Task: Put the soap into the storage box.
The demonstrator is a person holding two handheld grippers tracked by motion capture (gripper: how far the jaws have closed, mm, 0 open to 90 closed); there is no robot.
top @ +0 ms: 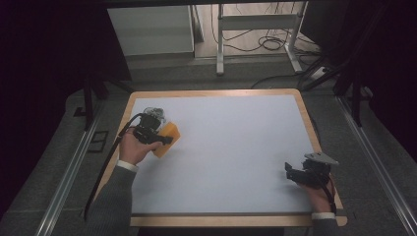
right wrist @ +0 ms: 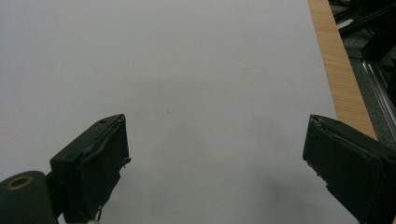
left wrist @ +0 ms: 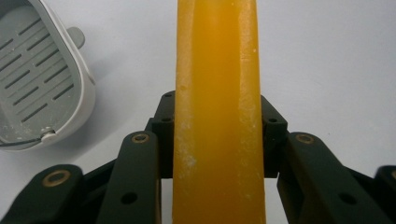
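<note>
Nearest of all, the left gripper (top: 162, 139) has its black jaws clamped on the two flat sides of an orange bar of soap (left wrist: 217, 116), which stands up on its narrow edge between the pads and runs out of the top of the left gripper view. From the high view the soap (top: 167, 139) sits near the left rim of the table (top: 216, 93), toward the far corner, and whether it rests on the white top or is lifted just off it I cannot tell. Just beside the soap, on its far side as seen from above, is a soap dish (left wrist: 39, 88) with a white shell and a grey slotted drainer; bar and dish are near each other but not touching.

Well apart from the soap, by the near right corner, the right gripper (top: 290, 173) rests low with its jaws spread wide and nothing between them, bare table ahead of it.

To my eye the step in hand is the carry: the bar is gripped and the dish is the likely place for it. The next move would call for lifting the soap over the dish's rim, turning it flat so its broad face meets the slotted drainer, lowering it inside, and only then easing the jaws apart. A slippery bar held by its faces could slide, so a firm, slow move looks wise.
</note>
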